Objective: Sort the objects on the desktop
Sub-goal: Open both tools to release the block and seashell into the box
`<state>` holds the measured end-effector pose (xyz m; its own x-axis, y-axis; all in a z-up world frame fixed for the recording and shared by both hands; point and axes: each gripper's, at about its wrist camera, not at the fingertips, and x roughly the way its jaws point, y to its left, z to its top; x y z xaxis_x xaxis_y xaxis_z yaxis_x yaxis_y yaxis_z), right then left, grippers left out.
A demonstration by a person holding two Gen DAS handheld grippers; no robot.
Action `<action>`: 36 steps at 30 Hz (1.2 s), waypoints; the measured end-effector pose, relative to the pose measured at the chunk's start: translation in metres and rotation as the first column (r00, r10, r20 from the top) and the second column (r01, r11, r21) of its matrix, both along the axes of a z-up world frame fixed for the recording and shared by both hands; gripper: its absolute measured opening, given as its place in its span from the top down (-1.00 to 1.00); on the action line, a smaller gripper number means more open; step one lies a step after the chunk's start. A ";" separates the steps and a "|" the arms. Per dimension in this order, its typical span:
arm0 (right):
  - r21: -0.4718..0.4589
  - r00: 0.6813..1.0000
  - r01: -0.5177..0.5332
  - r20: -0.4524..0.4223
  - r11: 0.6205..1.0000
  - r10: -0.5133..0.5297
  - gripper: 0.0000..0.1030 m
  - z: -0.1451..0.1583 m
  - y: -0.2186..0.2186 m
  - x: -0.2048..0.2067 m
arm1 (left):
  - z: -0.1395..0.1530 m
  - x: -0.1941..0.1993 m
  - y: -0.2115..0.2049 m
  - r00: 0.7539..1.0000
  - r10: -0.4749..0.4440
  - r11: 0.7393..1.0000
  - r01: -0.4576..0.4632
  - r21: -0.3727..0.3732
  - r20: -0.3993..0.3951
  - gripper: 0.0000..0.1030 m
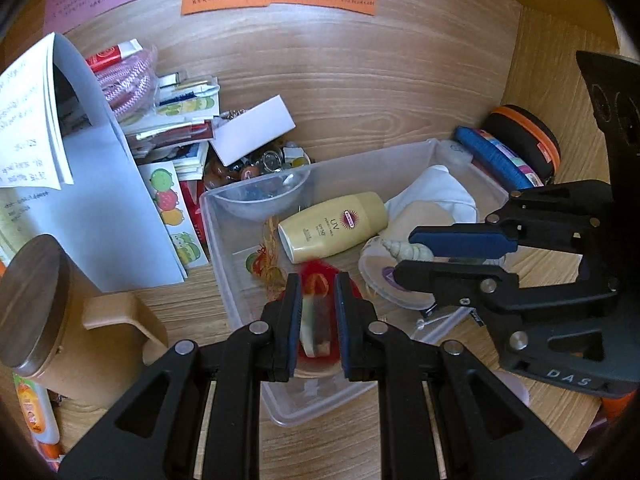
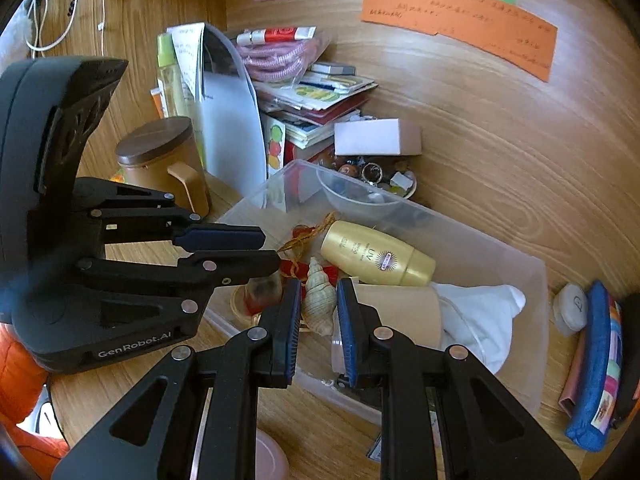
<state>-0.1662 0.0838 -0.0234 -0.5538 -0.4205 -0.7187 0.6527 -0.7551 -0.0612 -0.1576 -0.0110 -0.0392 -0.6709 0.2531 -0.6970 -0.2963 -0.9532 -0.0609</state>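
A clear plastic box (image 1: 212, 216) (image 2: 520, 264) sits on the wooden desk. In it lie a yellow sunscreen bottle (image 1: 336, 226) (image 2: 376, 258), a pale seashell (image 1: 406, 250) (image 2: 320, 300), a white cloth (image 1: 436, 192) (image 2: 480, 316) and a small glass with red inside (image 1: 316, 320) (image 2: 260, 292). My left gripper (image 1: 318, 280) (image 2: 270, 248) hovers over the box's left part above the small glass, jaws shut with nothing held. My right gripper (image 2: 319, 284) (image 1: 402, 254) hangs just above the seashell, likewise shut and empty.
A clear bowl of trinkets (image 1: 260, 196) stands behind the box beside stacked cards and papers (image 1: 100, 200). A wooden mug with a dark lid (image 1: 36, 308) stands to the left. A blue pencil case (image 2: 596, 368) and an orange-rimmed case (image 1: 524, 136) lie to the right.
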 end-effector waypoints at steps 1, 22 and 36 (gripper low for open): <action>0.008 1.000 -0.002 0.000 1.000 0.002 0.68 -0.001 -0.001 -0.001 | -0.001 0.000 0.000 1.000 -0.002 1.000 0.002 0.001 0.002 0.71; 0.027 1.000 0.020 -0.016 0.999 -0.020 0.29 0.004 0.004 0.003 | 0.001 0.003 0.000 1.000 -0.010 1.000 0.010 -0.011 -0.003 0.43; -0.051 0.988 0.136 -0.060 0.989 -0.139 -0.01 0.027 0.064 0.034 | 0.023 0.045 0.018 0.996 -0.019 0.999 0.015 -0.041 -0.089 -0.18</action>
<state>-0.1322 0.1475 0.0039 -0.6523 -0.3695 -0.6618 0.5382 -0.8406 -0.0611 -0.1129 0.0066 -0.0163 -0.7265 0.2378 -0.6448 -0.3151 -0.9490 0.0050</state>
